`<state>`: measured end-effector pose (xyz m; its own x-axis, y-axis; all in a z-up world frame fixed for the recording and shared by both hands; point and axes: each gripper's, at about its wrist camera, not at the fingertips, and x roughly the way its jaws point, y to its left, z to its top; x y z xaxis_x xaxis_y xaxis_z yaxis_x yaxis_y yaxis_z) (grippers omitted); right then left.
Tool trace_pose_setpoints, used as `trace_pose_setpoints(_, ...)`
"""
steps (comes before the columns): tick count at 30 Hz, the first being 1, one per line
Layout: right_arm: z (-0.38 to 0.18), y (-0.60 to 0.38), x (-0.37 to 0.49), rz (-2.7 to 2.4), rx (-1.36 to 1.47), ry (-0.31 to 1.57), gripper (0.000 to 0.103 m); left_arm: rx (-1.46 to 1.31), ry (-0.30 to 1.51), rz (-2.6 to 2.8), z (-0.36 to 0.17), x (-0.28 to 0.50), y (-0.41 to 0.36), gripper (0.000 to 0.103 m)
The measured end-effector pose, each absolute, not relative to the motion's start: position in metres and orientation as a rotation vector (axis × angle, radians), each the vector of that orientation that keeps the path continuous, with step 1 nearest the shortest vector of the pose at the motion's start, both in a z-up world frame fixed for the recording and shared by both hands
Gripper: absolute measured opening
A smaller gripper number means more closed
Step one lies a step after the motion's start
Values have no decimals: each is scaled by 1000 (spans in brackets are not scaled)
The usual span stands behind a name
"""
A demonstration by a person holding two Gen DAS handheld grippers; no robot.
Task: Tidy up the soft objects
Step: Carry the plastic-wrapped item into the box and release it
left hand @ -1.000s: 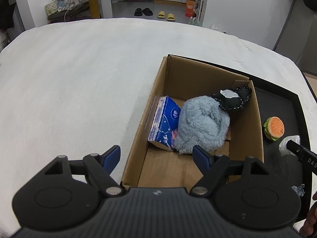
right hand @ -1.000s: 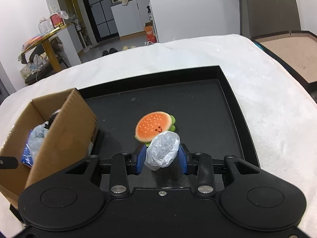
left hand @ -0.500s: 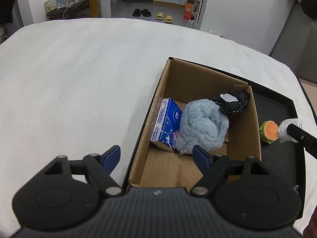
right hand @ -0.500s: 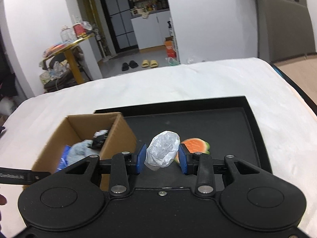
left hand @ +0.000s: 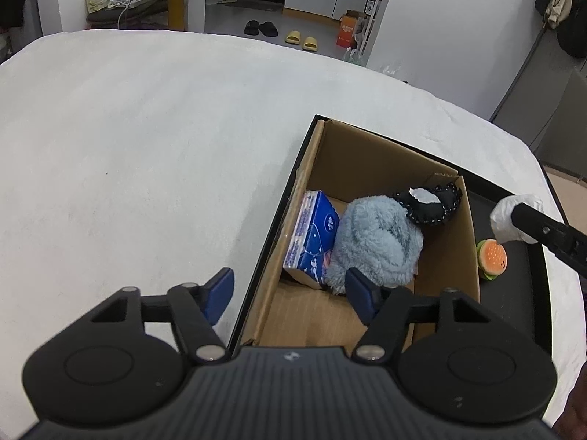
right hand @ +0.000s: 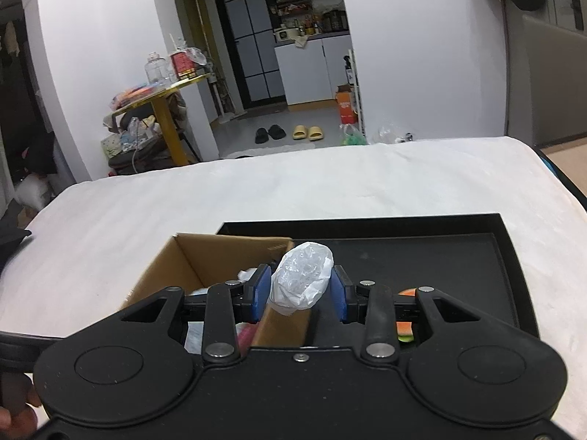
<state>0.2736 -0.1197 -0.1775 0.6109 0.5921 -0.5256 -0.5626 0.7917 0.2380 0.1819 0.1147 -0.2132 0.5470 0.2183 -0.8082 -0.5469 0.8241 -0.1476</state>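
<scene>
A cardboard box (left hand: 381, 154) stands at the left end of a black tray (right hand: 422, 231). In it lie a blue tissue pack (left hand: 312, 234), a grey-blue plush (left hand: 374, 242) and a black pouch (left hand: 433, 201). My right gripper (right hand: 299, 289) is shut on a crumpled white plastic bag (right hand: 302, 278) and holds it in the air above the box's right wall (right hand: 234, 253). The bag also shows in the left wrist view (left hand: 508, 216). A burger toy (left hand: 493, 258) lies on the tray beside the box. My left gripper (left hand: 290, 293) is open and empty over the box's near left corner.
The tray rests on a white bed cover (left hand: 146, 139). The tray floor (right hand: 422, 256) to the right of the box is bare apart from the burger toy (right hand: 405, 330). Slippers and a cluttered yellow table stand on the floor beyond the bed.
My right gripper has lifted the white bag off the tray and carried it left, from beside the burger toy to over the box wall. My left gripper has pulled back slightly.
</scene>
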Motion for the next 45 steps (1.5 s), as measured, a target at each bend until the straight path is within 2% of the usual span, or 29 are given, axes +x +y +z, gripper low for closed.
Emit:
trace_pose_setpoints(5,-176,-102,273,692,41,624,35,-434,877,465,-215,183,123,47)
trace_pose_setpoints(10,-174,-83,273,718,29,624,35,-464,884,450,-219,183,133,29)
trace_pose_setpoints(12,-173,-75,272,726,25,625,35,-476,890,440,-221,183,136,18)
trace_pose_setpoints(14,-173,-67,273,733,26,630,35,-484,896,424,-224,184,138,13)
trace_pose_setpoints(28,-174,-24,273,785,15,647,36,-535,908,369,-229,180,151,14)
trace_pose_setpoints(32,-178,-16,274,789,21,679,52,-550,910,357,-230,179,154,14)
trace_pose_setpoints(45,-176,-34,265,752,15,706,52,-552,913,355,-228,179,159,14)
